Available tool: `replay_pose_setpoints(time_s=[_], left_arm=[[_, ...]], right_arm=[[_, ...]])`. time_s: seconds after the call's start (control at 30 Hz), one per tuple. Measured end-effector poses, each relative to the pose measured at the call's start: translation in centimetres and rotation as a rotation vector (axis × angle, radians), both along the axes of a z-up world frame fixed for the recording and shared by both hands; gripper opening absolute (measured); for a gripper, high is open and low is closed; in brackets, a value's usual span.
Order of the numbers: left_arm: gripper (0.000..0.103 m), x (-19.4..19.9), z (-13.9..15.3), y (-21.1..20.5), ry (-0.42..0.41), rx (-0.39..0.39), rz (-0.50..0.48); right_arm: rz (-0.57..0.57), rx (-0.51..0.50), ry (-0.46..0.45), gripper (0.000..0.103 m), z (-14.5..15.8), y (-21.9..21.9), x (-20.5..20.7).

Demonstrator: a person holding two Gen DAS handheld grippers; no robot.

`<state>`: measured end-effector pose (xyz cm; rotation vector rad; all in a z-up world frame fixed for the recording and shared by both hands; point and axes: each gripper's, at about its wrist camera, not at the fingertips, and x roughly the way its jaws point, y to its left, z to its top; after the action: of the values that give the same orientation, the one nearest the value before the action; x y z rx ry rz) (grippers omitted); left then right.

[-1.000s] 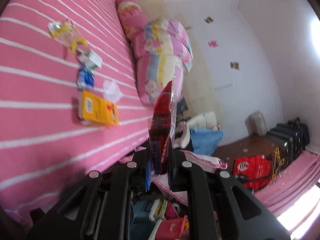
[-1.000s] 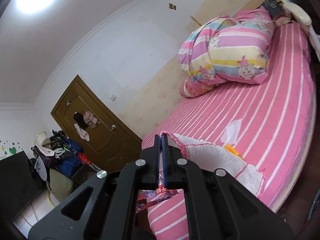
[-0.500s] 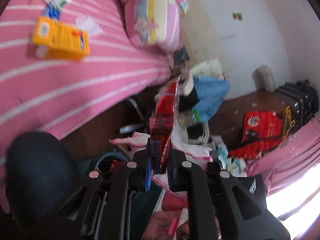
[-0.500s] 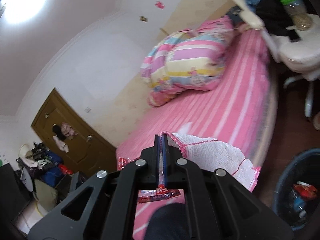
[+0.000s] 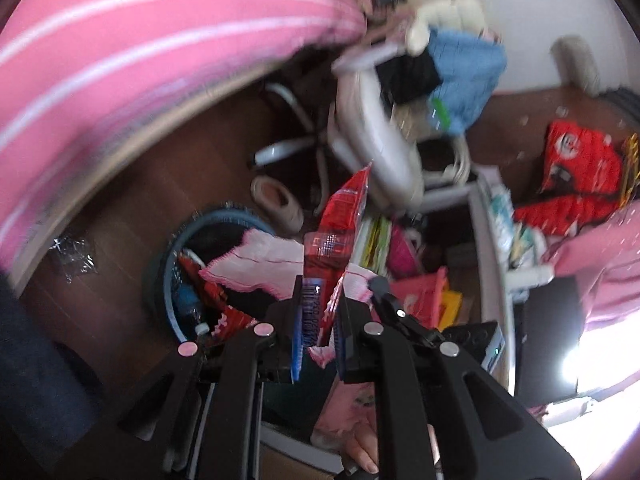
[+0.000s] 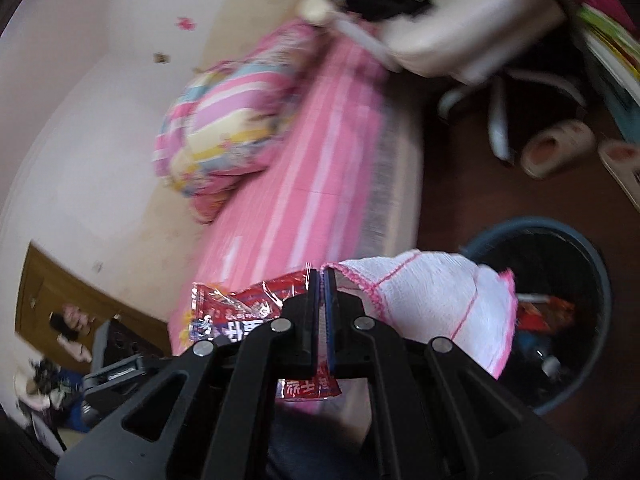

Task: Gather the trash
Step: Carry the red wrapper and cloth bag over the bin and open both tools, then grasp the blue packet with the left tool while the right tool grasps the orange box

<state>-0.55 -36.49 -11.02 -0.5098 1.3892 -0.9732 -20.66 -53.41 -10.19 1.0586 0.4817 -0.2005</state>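
Though printed, red wrapper (image 5: 340, 216) lettering blurs unreadable.

so the wrapper (image 5: 344, 216) is shiny red with a blue end, the cloth (image 6: 436, 304) is white with pink stitched edging, bedsheet (image 5: 132, 48) is pink with white stripes, bin (image 6: 592, 280) dark blue-grey, floor (image 5: 168, 184) dark brown.

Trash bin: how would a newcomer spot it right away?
Start at the pink striped bed and drop to the dark wooden floor beside its edge. There stands the trash bin, near the white swivel chair. It is the only round, dark blue open container, already holding red wrappers.
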Motion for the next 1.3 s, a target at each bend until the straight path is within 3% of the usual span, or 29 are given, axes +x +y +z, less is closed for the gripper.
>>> replay_pose_setpoints(time_s=[0.27, 0.33, 0.37, 0.4, 0.47, 0.67, 0.83, 0.97, 1.13, 1.3], left_arm=[[0.012, -1.1, -5.7, -6.7, 0.016, 0.139, -0.165], [0.018, -1.0, -7.4, -8.1, 0.022, 0.202, -0.189], [0.04, -0.8, -8.0, -8.6, 0.03, 0.23, -0.195], [0.07, -0.6, -8.8, -9.1, 0.044, 0.264, -0.195], [0.075, 0.1, -10.0, -9.2, 0.084, 0.288, -0.16], [0.079, 0.6, -11.2, -8.2, 0.218, 0.239, -0.114], [0.081, 0.0, -9.7, -7.0, 0.238, 0.181, -0.086], [0.081, -0.4, -6.8, -5.1, 0.196, 0.116, -0.064], [0.084, 0.0, -0.7, 0.3, 0.055, -0.002, 0.005], [0.087, 0.8, 4.9, 9.5, 0.032, -0.156, 0.152]], right_arm=[[-0.084, 0.049, 0.14, 0.005, -5.7, -3.1, -3.0], [-0.082, 0.067, 0.166, 0.006, -6.8, -3.5, -3.2], [-0.073, 0.082, 0.209, 0.007, -7.6, -3.8, -3.3], [-0.076, 0.089, 0.249, 0.009, -8.1, -3.9, -3.5], [-0.104, 0.099, 0.285, 0.049, -8.2, -4.2, -4.2], [-0.124, 0.06, 0.314, 0.066, -6.1, -3.4, -6.1], [-0.139, 0.059, 0.312, 0.081, -4.5, -2.1, -6.7], [-0.105, 0.041, 0.254, 0.083, -2.0, -0.6, -5.7], [-0.005, -0.003, 0.14, 0.088, 2.8, 3.0, -3.4], [0.118, -0.006, 0.032, 0.09, 6.7, 6.9, 0.0]])
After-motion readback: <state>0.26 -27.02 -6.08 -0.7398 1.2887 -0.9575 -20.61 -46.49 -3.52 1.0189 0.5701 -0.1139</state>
